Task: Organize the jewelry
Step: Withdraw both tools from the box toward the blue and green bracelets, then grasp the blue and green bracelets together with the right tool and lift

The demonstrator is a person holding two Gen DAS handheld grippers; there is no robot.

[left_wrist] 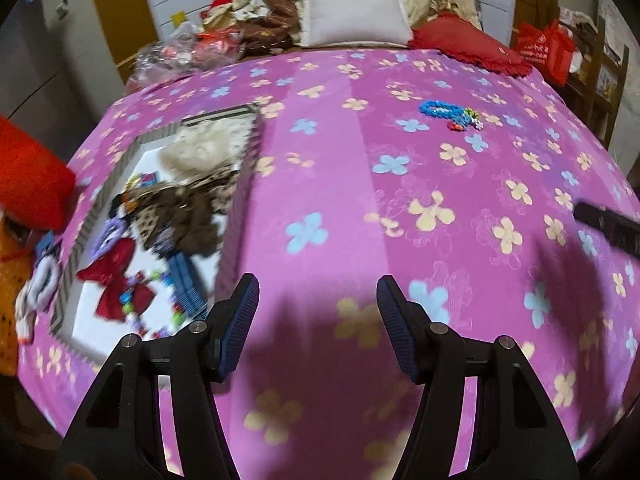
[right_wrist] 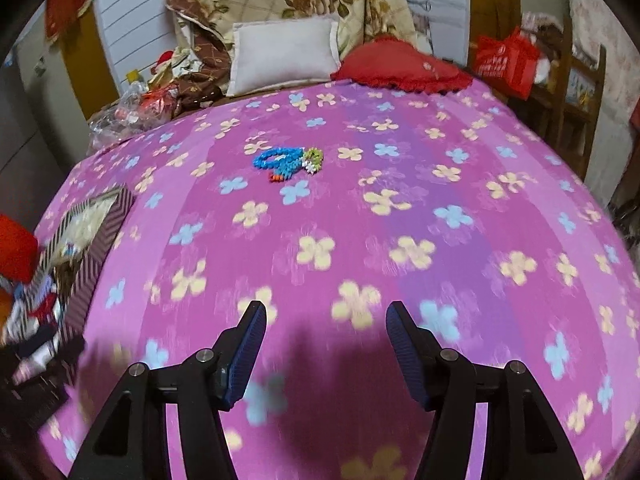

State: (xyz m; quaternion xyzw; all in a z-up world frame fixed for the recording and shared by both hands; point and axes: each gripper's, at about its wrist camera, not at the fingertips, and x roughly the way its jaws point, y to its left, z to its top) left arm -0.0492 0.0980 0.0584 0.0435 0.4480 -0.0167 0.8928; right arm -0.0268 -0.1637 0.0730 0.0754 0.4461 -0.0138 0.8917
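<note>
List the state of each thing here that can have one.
Left gripper: jaws open, nothing between them.
Right gripper: jaws open, empty.
Striped box: lid off, full of accessories.
Beaded bracelets: loose on the bedspread, outside the box.
White pillow: leaning against the folded quilt.

1. The box (right_wrist: 80, 248) is cut off by the right view's left edge.
2. Its contents (left_wrist: 160, 240) are blurred.
3. The beads (right_wrist: 288, 162) are too small to tell apart.
</note>
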